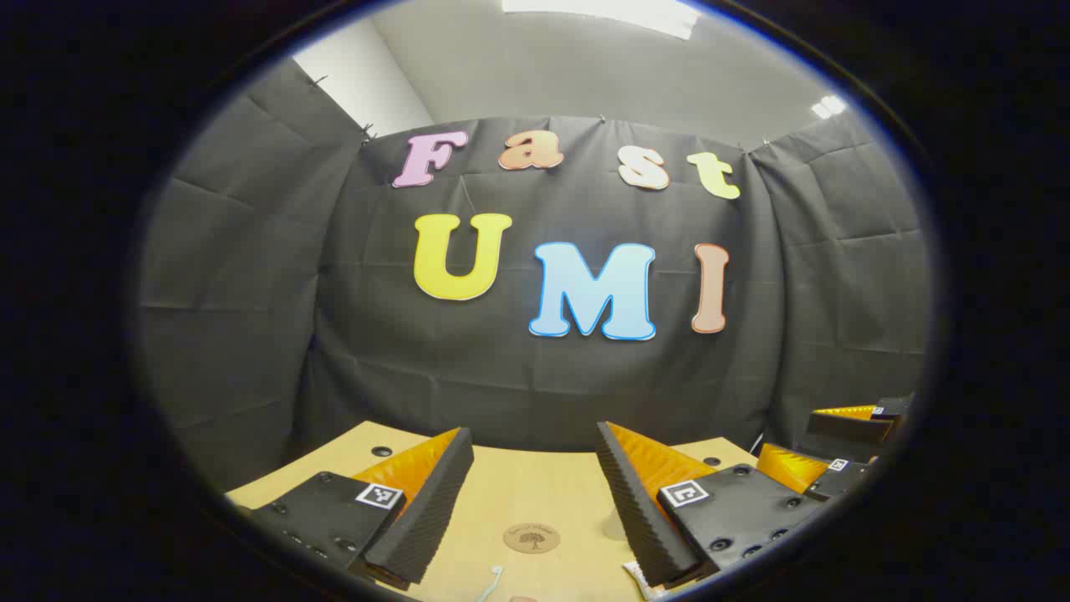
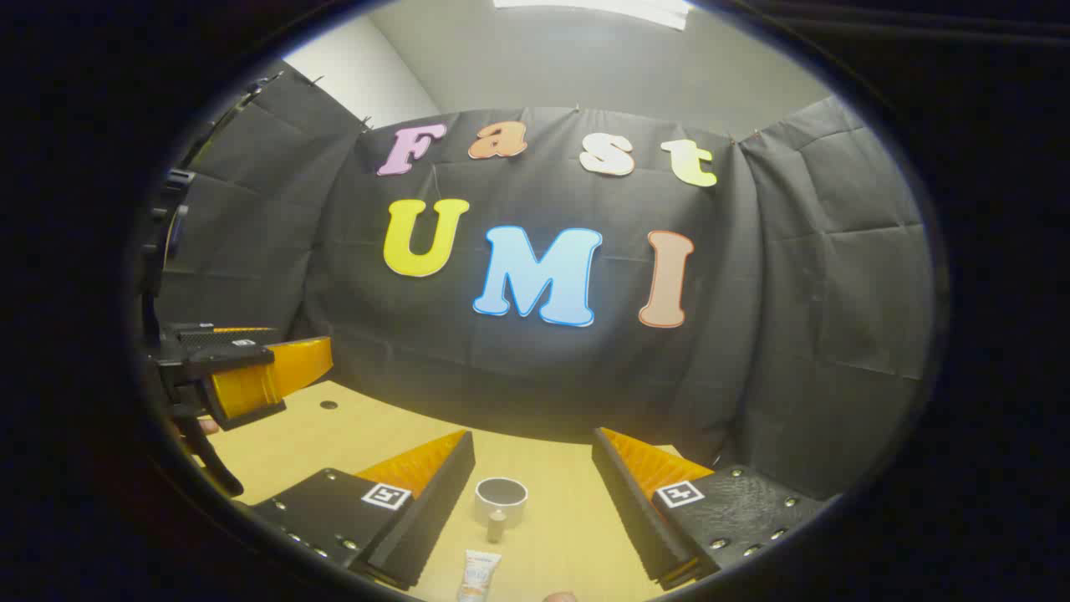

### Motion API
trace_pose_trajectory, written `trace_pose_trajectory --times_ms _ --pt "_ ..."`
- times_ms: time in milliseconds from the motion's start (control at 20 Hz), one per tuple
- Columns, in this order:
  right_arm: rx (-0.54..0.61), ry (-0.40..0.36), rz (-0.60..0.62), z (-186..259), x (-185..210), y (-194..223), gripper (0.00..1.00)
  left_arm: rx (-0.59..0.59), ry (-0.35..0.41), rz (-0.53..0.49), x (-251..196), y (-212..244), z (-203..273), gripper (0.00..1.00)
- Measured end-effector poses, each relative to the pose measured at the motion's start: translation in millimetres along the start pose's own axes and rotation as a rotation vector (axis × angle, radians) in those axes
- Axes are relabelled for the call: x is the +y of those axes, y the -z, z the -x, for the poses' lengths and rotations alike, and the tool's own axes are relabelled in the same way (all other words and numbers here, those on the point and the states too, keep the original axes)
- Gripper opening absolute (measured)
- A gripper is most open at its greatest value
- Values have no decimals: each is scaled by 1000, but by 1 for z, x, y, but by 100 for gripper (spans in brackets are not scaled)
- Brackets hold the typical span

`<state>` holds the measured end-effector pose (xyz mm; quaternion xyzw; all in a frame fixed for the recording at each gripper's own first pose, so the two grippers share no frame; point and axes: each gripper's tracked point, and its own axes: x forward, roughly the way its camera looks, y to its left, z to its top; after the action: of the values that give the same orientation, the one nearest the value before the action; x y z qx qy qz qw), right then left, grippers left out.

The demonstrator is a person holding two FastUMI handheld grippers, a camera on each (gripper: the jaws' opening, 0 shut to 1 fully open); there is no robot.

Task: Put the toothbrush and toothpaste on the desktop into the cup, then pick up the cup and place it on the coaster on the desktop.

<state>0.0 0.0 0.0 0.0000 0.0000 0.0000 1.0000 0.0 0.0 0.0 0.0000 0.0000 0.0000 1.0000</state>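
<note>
While both grippers' jaws stand apart and empty, the white toothpaste tube point(image 2: 478, 574) and grey cup point(image 2: 501, 500) lie between the right gripper point(image 2: 532, 502) jaws; the round wooden coaster point(image 1: 532, 537) and white toothbrush point(image 1: 491, 582) lie between the left gripper point(image 1: 535, 510) jaws. Closing off-centre could nudge the tube away.

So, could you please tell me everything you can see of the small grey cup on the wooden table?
In the right gripper view, the small grey cup stands upright on the light wooden table, mouth open, dark inside and apparently empty. It looks like a short, smooth-walled cylinder with a small stub on its near side. It sits between the right gripper's open fingers but farther off, untouched. A white toothpaste tube lies nearer the camera, apart from it.
</note>
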Motion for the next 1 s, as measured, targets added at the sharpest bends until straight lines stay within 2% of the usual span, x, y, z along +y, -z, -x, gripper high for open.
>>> trace_pose_trajectory --times_ms 100,200,250,350,550,600,700,750,1000 --pt "-3 5 15 3 0 0 91 0 3 2 -1 -1 4 93" --pt "-4 7 25 6 0 0 91 -2 1 4 0 -1 6 99" --pt "-5 4 23 6 -1 0 91 -2 2 6 -2 -1 6 96" --pt "-6 2 16 8 -1 -1 93 0 1 6 -3 -1 7 99" --pt "-2 9 10 8 -4 -1 93 12 2 0 -4 2 7 94" --pt "0 8 6 8 -4 -1 93 18 1 -1 -4 2 5 99" --pt "5 8 2 6 -5 0 93 25 -1 4 -4 5 4 99" --pt "3 11 1 7 -5 0 91 26 3 10 -5 5 4 93" --pt "-1 19 22 3 -7 1 91 14 15 -2 -5 3 2 96"
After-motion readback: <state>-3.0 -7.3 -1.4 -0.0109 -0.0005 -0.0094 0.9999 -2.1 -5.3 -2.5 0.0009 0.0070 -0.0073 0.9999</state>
